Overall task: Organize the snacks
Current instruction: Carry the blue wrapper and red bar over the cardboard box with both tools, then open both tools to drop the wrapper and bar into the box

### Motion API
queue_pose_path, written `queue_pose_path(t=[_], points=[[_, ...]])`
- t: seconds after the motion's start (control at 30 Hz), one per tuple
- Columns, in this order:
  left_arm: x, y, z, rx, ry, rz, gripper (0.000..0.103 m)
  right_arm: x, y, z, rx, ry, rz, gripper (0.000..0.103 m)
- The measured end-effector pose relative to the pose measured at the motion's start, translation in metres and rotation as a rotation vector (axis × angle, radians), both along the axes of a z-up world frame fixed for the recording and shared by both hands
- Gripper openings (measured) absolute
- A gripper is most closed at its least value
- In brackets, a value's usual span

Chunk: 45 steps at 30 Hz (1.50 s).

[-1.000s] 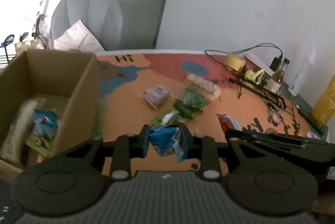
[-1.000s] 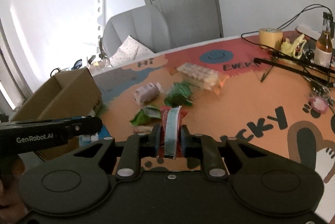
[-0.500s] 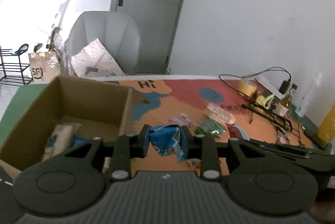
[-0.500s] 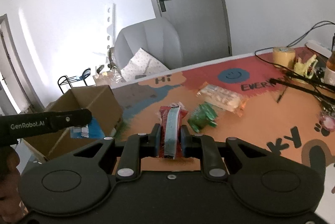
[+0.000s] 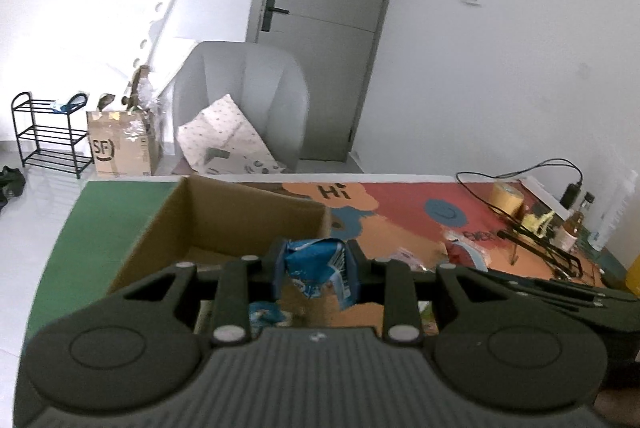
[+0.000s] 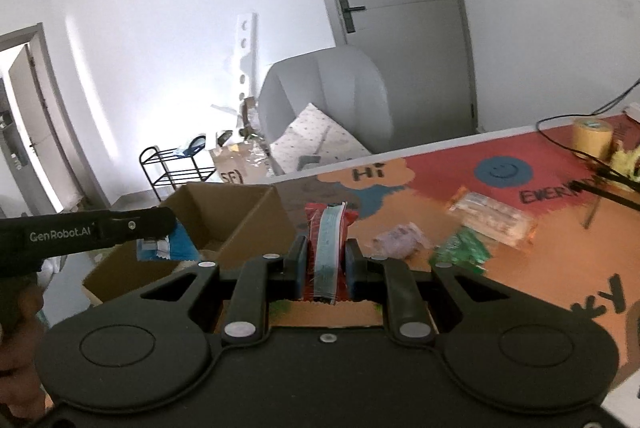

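Note:
My left gripper (image 5: 316, 262) is shut on a crumpled blue snack bag (image 5: 314, 264), held above the open cardboard box (image 5: 240, 216) at the table's left end. In the right wrist view the left gripper (image 6: 158, 234) reaches in from the left over that box (image 6: 240, 216), with the blue bag (image 6: 168, 248) hanging under its tip. My right gripper (image 6: 326, 254) is shut on a red packet with a pale blue stripe (image 6: 329, 240), held upright just right of the box. Loose on the mat lie a purple pack (image 6: 400, 238), a green pack (image 6: 462, 250) and a clear cracker pack (image 6: 492, 214).
A colourful mat (image 6: 500, 268) covers the table. A tape roll (image 6: 592, 138), cables, a bottle (image 5: 576, 220) and a black stand (image 5: 540, 248) crowd the far right. Behind the table stand a grey chair (image 5: 244, 100), a floor carton (image 5: 120, 144) and a black rack (image 5: 44, 132).
Both grippers rose and swung left toward the box, each keeping its packet. The box now lies straight ahead of the left gripper, and the loose snacks have slid to the right.

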<state>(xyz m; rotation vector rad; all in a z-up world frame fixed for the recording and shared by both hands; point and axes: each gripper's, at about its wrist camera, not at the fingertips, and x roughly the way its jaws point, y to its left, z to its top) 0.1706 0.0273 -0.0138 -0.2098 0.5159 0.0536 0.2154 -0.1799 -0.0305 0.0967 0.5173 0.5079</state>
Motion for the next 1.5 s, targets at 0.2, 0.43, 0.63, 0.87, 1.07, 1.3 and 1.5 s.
queue_pose_path(t=[0.2,0.43,0.63,0.87,1.07,1.3,1.5], points=[[-0.005,0.022,-0.003,-0.015,0.010,0.031,0.029,0.001,0.021,0.003,-0.005,-0.003,0.034,0.018],[-0.010,0.041,-0.014,-0.036,0.041,0.064,0.030,0.001,0.043,0.003,-0.005,0.002,0.066,0.018],[-0.010,0.053,-0.021,-0.047,0.087,0.095,0.036,0.001,0.059,0.005,-0.005,0.006,0.089,0.018],[-0.006,0.064,-0.022,-0.067,0.087,0.102,0.038,0.005,0.077,0.008,0.006,0.013,0.108,0.018],[-0.003,0.072,-0.023,-0.076,0.086,0.108,0.050,0.012,0.093,0.010,0.018,0.018,0.124,0.018],[-0.002,0.075,-0.026,-0.088,0.086,0.132,0.065,0.015,0.101,0.009,0.066,-0.017,0.166,0.043],[-0.003,0.067,-0.026,-0.077,0.071,0.134,0.084,0.014,0.083,0.007,0.065,0.018,0.118,0.054]])
